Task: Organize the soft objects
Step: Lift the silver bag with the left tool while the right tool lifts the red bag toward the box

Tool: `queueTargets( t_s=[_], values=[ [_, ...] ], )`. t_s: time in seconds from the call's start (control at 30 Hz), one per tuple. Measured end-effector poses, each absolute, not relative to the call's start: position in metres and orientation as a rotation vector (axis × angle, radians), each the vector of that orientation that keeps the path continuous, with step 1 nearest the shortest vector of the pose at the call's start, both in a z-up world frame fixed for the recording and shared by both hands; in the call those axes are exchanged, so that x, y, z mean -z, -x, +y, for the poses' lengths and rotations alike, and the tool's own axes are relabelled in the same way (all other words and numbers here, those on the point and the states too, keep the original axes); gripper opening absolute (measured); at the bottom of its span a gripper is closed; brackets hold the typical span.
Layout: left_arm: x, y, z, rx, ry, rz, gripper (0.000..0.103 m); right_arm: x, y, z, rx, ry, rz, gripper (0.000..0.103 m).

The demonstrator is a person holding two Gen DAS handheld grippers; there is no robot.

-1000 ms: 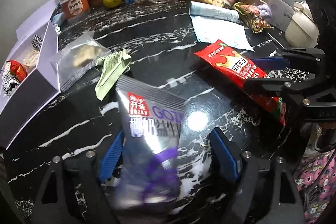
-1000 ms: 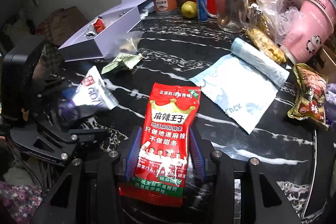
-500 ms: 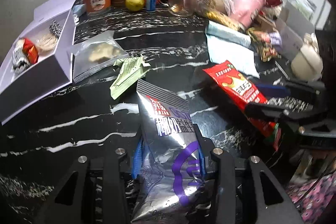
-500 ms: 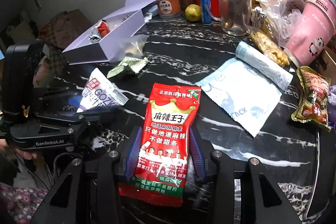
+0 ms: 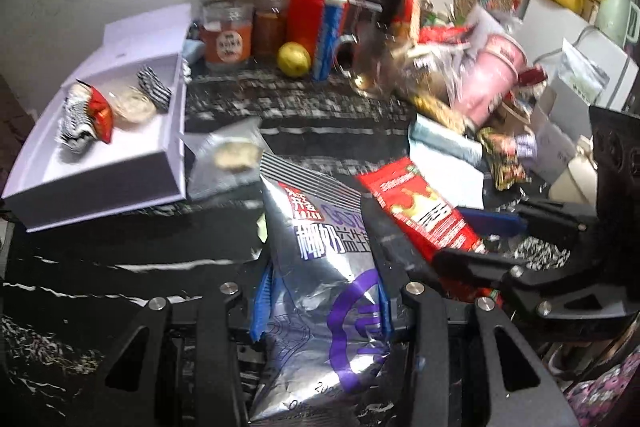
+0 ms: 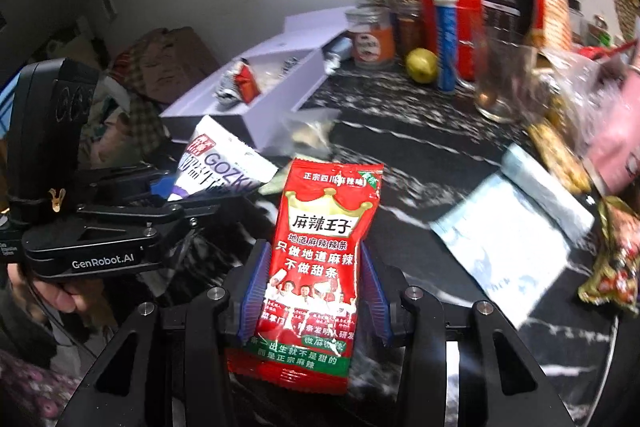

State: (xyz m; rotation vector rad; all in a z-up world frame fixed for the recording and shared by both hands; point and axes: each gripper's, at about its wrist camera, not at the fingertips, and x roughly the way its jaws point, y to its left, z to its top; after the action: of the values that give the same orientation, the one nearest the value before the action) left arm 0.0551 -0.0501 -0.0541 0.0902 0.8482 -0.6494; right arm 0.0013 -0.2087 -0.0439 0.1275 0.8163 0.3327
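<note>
Right wrist view: right gripper (image 6: 310,291) clamps red 麻辣王子 packet (image 6: 320,263); left gripper (image 5: 320,303) clamps silver GOZKU packet (image 5: 320,267).

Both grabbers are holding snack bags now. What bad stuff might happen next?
1. The left gripper pinches the silver bag only at its lower part; the slippery foil might slide out.
2. The red bag in the right gripper sits right beside the silver one, so the two may bump on the way to the white box.
3. The box already holds snacks, and a clear packet lies against it, so a bag might land badly.
</note>
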Motion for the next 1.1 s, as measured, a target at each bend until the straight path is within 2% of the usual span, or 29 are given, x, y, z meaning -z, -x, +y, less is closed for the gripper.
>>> queueTargets(
  t_s=[0.4, 1.1],
  values=[
    [0.008, -0.072, -0.012, 0.562, -0.047, 0.739, 0.041, 0.008, -0.039, -0.174, -0.450, -0.113, 0.721, 0.045],
    [-0.057, -0.146, 0.038, 0.415, 0.016, 0.536, 0.041, -0.064, -0.136, -0.145, -0.555, -0.030, 0.527, 0.045]
  ],
)
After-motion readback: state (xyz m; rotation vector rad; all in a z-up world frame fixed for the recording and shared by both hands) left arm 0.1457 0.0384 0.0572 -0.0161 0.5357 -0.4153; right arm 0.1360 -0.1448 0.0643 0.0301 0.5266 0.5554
